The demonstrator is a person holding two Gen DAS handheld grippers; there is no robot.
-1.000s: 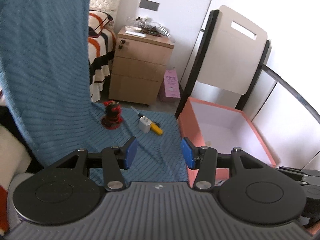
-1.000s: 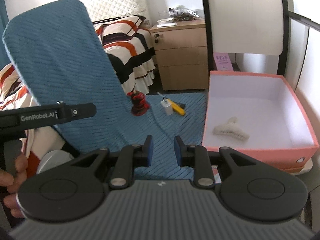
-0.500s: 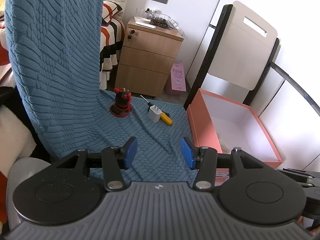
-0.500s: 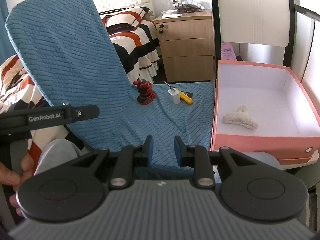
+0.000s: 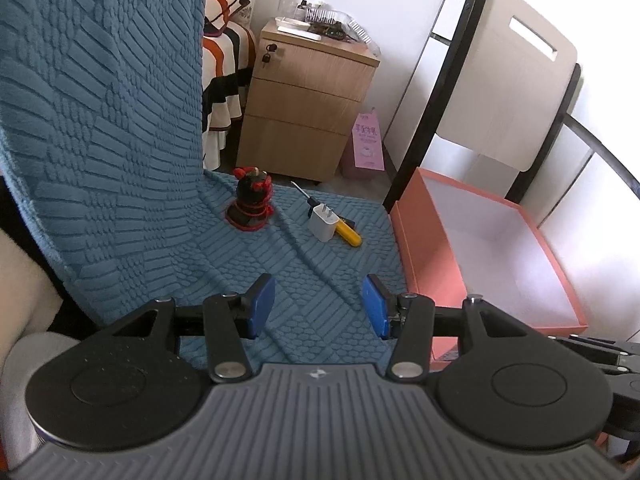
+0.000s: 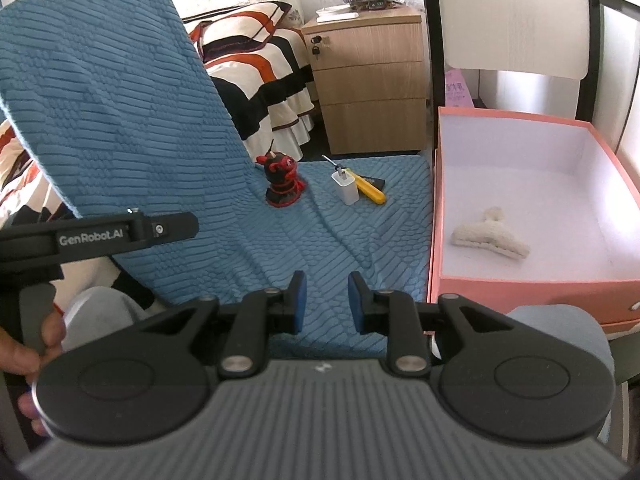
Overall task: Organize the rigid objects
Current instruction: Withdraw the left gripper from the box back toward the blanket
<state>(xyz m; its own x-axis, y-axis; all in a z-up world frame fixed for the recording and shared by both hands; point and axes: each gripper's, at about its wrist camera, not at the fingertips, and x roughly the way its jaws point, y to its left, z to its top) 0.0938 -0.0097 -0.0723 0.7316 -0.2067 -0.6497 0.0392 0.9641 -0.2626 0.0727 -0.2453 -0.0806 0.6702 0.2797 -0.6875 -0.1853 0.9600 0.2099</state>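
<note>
Left tool (image 5: 318, 306) wide open, right tool (image 6: 323, 302) narrower, both empty

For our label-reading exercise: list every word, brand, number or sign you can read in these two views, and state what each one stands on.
"GenRobot.AI": white lettering on the black bar of the left gripper, seen in the right wrist view.
Pink bag beside the wooden nightstand: dark printed characters, too blurred to read.
Small logo mark on the grey housing behind each gripper's jaws: a symbol, no letters legible.
No other text is readable.
</note>
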